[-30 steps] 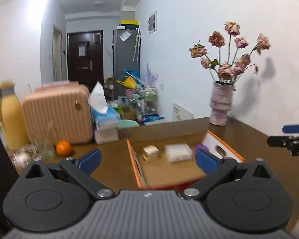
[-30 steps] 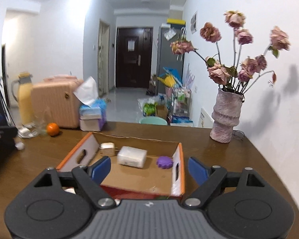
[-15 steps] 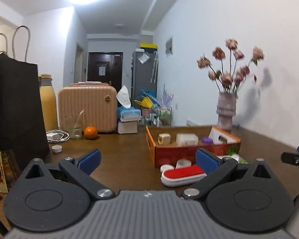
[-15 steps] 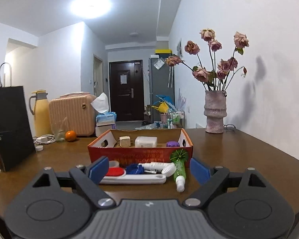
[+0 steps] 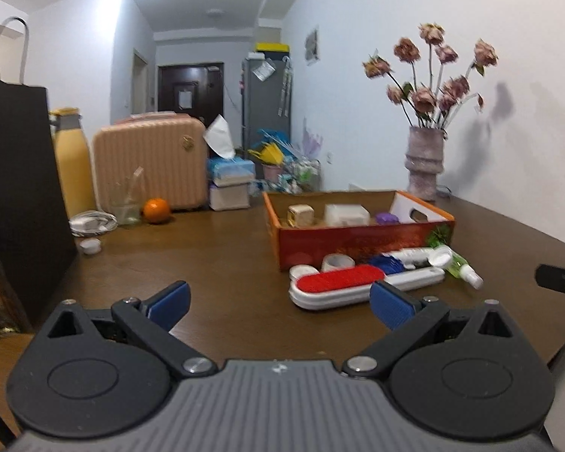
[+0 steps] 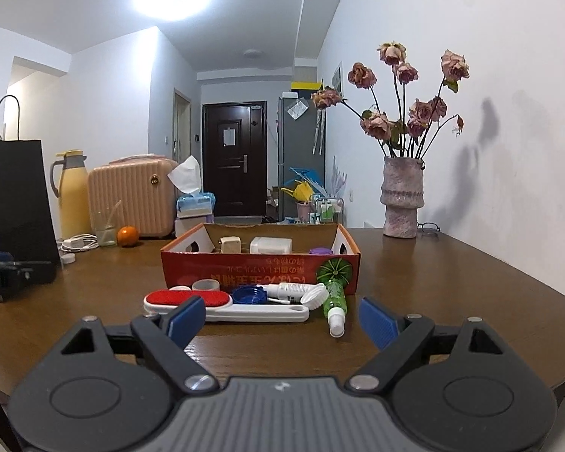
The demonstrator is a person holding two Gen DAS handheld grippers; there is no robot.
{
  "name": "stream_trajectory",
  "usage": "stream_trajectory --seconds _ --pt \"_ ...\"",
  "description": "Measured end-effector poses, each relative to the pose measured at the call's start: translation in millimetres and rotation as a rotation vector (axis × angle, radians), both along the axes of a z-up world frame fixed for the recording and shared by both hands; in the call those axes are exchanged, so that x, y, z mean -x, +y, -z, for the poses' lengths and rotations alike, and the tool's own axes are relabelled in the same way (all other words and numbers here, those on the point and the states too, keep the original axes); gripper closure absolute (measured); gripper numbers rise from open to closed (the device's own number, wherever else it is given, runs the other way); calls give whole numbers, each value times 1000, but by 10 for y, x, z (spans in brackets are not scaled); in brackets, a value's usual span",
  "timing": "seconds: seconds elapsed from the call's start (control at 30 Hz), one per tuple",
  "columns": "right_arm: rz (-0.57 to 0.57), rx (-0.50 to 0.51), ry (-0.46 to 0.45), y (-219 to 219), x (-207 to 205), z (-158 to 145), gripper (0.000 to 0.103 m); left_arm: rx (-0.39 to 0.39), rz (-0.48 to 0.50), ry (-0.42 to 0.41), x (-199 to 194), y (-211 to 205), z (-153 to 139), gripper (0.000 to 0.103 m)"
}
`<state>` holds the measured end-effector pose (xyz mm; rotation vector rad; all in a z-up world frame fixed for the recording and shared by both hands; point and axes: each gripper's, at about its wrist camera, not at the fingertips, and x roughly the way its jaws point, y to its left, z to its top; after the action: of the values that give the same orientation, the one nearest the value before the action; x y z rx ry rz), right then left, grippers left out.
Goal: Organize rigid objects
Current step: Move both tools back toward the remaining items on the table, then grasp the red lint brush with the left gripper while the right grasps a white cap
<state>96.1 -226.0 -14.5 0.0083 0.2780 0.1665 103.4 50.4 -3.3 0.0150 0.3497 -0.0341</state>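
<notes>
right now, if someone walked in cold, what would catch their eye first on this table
Probably the red cardboard box at the table's centre, holding a few small items, with a clutter along its near side: a red-faced lint brush, a white tube and a green spray bottle. Next, the vase of dried pink roses by the right wall. Both tongs, left and right, hang open and empty.

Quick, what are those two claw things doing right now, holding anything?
Left hand-held gripper: open, holding nothing.
Right hand-held gripper: open, holding nothing.

left tool (image 5: 278, 303) — jaws wide, empty | right tool (image 6: 282, 320) — jaws wide, empty
</notes>
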Motion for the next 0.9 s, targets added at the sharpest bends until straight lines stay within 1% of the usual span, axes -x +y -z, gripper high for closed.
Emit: stream_trajectory --seconds 0.23,0.33,0.37,0.43,0.47,0.5,0.53,0.57,0.6,0.63,0.7,0.77,0.83,0.9 --pt "29 10 57 -37 -215 126 15 34 24 86 -228 -64 233 0" --pt "25 15 88 -25 -359 177 16 62 14 116 -364 -21 293 0" --pt "18 14 96 -17 -412 192 18 75 7 129 -437 -3 311 0" --pt "-2 -1 117 -2 -542 224 28 105 -9 154 -589 25 335 0" --pt "-13 -10 132 2 -610 243 36 116 -14 164 -662 31 342 0" --pt "-31 -22 153 10 -713 276 40 124 -15 170 -747 31 347 0" --pt "-44 -31 172 22 -806 308 43 127 -13 172 -817 27 348 0" --pt "-54 -39 190 31 -909 344 49 126 -10 176 -918 21 353 0" --pt "-59 -52 210 35 -1025 376 53 124 -4 180 -1004 13 362 4" --pt "-61 -71 231 30 -1141 405 55 124 -1 184 -1081 2 369 6" --pt "-54 -114 275 -2 -1389 459 61 133 0 202 -1272 -14 397 16" --pt "-35 -148 303 -44 -1609 500 62 159 0 218 -1436 -16 432 17" --pt "-14 -165 307 -82 -1794 530 68 185 -11 240 -1588 3 471 17" --pt "6 -170 319 -96 -1956 576 73 207 -20 255 -1706 10 515 22"
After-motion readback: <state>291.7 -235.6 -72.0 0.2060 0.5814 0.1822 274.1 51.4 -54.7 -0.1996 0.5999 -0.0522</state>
